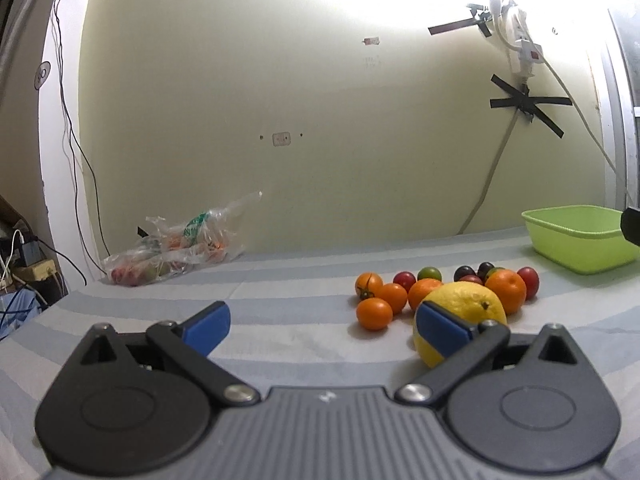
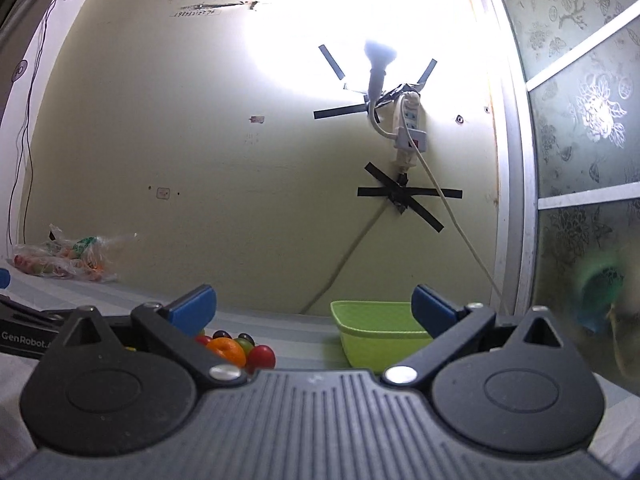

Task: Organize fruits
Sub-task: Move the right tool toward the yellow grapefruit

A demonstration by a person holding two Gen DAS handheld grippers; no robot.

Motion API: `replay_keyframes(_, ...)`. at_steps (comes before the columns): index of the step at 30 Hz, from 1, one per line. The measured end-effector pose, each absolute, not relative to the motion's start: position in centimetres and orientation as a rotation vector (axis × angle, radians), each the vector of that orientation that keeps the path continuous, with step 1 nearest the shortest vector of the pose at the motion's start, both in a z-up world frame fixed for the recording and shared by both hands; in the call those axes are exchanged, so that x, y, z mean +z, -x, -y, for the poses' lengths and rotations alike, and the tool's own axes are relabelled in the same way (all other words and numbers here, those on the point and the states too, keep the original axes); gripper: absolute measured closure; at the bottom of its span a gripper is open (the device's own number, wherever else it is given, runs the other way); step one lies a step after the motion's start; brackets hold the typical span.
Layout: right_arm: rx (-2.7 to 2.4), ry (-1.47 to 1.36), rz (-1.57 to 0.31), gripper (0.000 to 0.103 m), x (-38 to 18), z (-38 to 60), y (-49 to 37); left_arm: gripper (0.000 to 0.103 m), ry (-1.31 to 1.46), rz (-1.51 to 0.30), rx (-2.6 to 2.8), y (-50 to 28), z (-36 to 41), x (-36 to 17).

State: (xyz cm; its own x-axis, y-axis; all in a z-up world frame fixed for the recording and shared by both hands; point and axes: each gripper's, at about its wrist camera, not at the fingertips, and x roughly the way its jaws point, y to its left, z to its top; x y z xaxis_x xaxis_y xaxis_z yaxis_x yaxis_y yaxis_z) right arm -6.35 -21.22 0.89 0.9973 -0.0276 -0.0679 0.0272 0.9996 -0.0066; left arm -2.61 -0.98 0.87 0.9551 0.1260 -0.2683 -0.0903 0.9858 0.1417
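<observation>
In the left wrist view, the left hand-held gripper (image 1: 322, 320) fills the lower part of the frame with its jaws spread wide and nothing between them. Its blue pads (image 1: 208, 326) hover over the striped cloth of the table (image 1: 280, 344). The right-hand pad overlaps the large yellow lemon (image 1: 464, 316) in the lower right centre of the frame (whether it touches the fruit cannot be told from this angle). Just behind and beside the lemon sits a tight cluster of fruit: a small orange fruit (image 1: 374, 313) at the front left, more orange ones behind it, a larger orange (image 1: 506, 289) to the right, and red and dark cherry tomatoes (image 1: 405, 280) along the back. The green basket (image 1: 580, 240) stands at the right edge, near the cluster but apart from it, and appears empty from here. At the left centre, against the wall, lies a clear plastic bag (image 1: 176, 248) holding more produce.

In the right wrist view, the right hand-held gripper (image 2: 314, 306) is likewise wide apart and holding nothing. The green basket (image 2: 376, 338) shows at lower centre, partly hidden by the right-hand blue pad. Part of the fruit cluster peeks out at the lower left centre: the orange (image 2: 226, 350) and a red cherry tomato (image 2: 262, 356). The plastic bag (image 2: 64, 260) lies at the left edge. On the wall, a bulb (image 2: 380, 54) glares brightly at the upper centre, above a power strip (image 2: 408, 128) fixed with black tape.
</observation>
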Motion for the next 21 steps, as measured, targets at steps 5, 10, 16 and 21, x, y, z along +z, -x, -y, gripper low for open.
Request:
replay_keyframes(5, -0.036, -0.018, -0.075, 0.000, 0.8, 22.3, 6.4, 0.000, -0.110, -0.244, 0.099, 3.2, 0.7, 1.0)
replay_keyframes(10, -0.024, -0.009, -0.073, 0.000, 1.0, 22.0, 6.2, 0.000, -0.090, -0.248, 0.091, 3.2, 0.4, 1.0)
replay_keyframes(16, 0.030, 0.023, -0.073, 0.000, 1.1, 21.5, 5.4, 0.000, -0.117, -0.263, 0.095, 2.9, 0.8, 0.9)
replay_keyframes(21, 0.050, 0.014, -0.073, 0.000, 1.4, 22.4, 5.5, 0.000, -0.104, -0.279, 0.103, 2.7, 0.5, 0.8)
